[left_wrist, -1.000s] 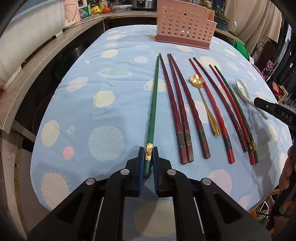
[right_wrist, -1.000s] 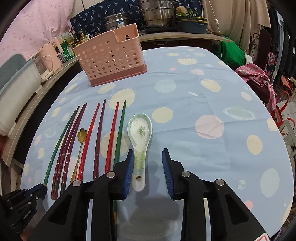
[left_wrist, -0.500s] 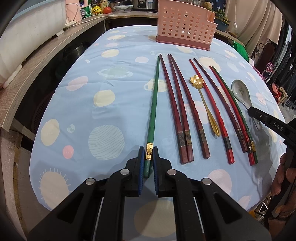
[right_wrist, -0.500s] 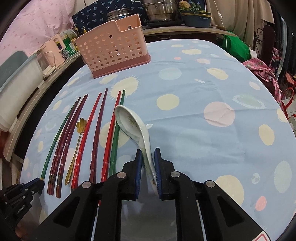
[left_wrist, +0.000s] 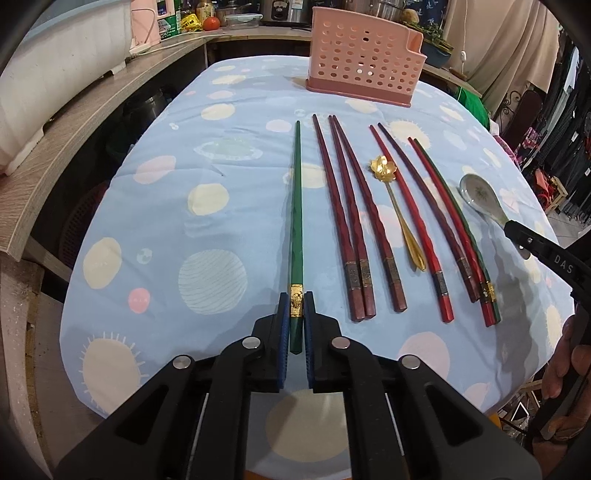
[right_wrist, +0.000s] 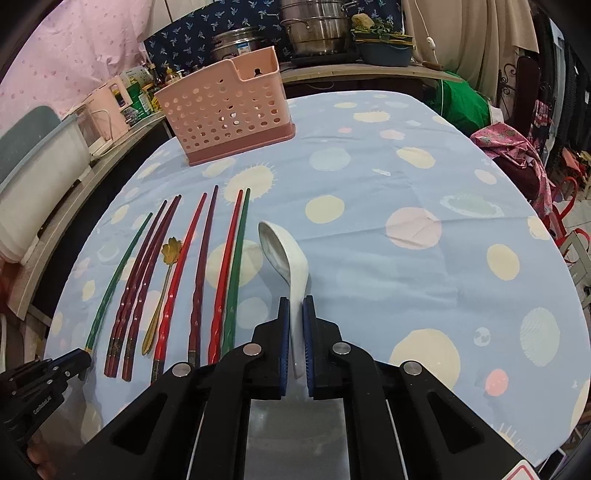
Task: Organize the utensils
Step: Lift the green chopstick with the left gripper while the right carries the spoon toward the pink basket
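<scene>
My left gripper [left_wrist: 296, 317] is shut on the near end of a green chopstick [left_wrist: 297, 206] that lies on the dotted blue tablecloth. To its right lie dark red chopsticks [left_wrist: 343, 221], a gold flower spoon [left_wrist: 397, 210] and more red, dark and green chopsticks [left_wrist: 443, 221]. The jaws of my right gripper [right_wrist: 296, 325] are closing, and their pads press on the handle of the white ceramic spoon [right_wrist: 280, 251]. The spoon is rolled onto its side, bowl pointing away. A pink perforated utensil holder [right_wrist: 225, 114] stands at the far side.
A wooden counter [left_wrist: 74, 122] with bottles and appliances runs along the table's left edge. Steel pots [right_wrist: 317, 33] stand behind the holder. A pink patterned cloth [right_wrist: 517, 147] hangs over something at the right. The table's right half [right_wrist: 424, 229] holds no utensils.
The right gripper closed on the spoon's handle, and the spoon turned from lying flat onto its side. The left gripper kept its grip on the green chopstick without moving.
</scene>
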The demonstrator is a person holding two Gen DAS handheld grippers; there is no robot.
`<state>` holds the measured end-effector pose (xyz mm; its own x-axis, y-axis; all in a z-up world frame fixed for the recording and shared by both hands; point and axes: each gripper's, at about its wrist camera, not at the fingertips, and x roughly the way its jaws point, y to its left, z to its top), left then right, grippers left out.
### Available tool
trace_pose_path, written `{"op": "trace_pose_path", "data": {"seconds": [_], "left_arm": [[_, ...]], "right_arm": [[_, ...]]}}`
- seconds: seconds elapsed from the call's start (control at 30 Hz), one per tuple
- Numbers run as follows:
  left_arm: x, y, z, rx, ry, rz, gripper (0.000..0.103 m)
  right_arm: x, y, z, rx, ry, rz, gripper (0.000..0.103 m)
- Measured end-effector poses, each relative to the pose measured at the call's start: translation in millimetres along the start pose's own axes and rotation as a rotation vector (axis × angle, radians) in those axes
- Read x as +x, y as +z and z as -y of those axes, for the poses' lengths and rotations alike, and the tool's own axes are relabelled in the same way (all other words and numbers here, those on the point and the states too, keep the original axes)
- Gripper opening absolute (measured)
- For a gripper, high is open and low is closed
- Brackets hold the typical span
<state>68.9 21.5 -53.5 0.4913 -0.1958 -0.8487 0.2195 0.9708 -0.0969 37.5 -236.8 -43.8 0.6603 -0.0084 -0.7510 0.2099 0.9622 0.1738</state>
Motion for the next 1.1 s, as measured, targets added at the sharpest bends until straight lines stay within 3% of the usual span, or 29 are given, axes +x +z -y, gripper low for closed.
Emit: {"op": "trace_pose_path", "data": {"seconds": [0.23, 0.6, 1.1], "left_arm": [[-30.0, 22.3, -5.9, -0.014, -0.007, 0.072, 0.007], [-85.1, 109.2, -9.7, 0.004, 0.016, 0.265, 0.007], [-150.6, 256.5, 5.8, 0.005, -0.009, 0.52, 0.007]], "right_arm": [[-27.6, 17.9, 3.4, 0.012, 0.003, 0.062, 0.007], [-44.5, 68.8, 0.2, -0.013, 0.038, 0.144, 0.007], [-36.1, 208.6, -15.3, -0.037, 0.109, 0.297, 0.007]]}}
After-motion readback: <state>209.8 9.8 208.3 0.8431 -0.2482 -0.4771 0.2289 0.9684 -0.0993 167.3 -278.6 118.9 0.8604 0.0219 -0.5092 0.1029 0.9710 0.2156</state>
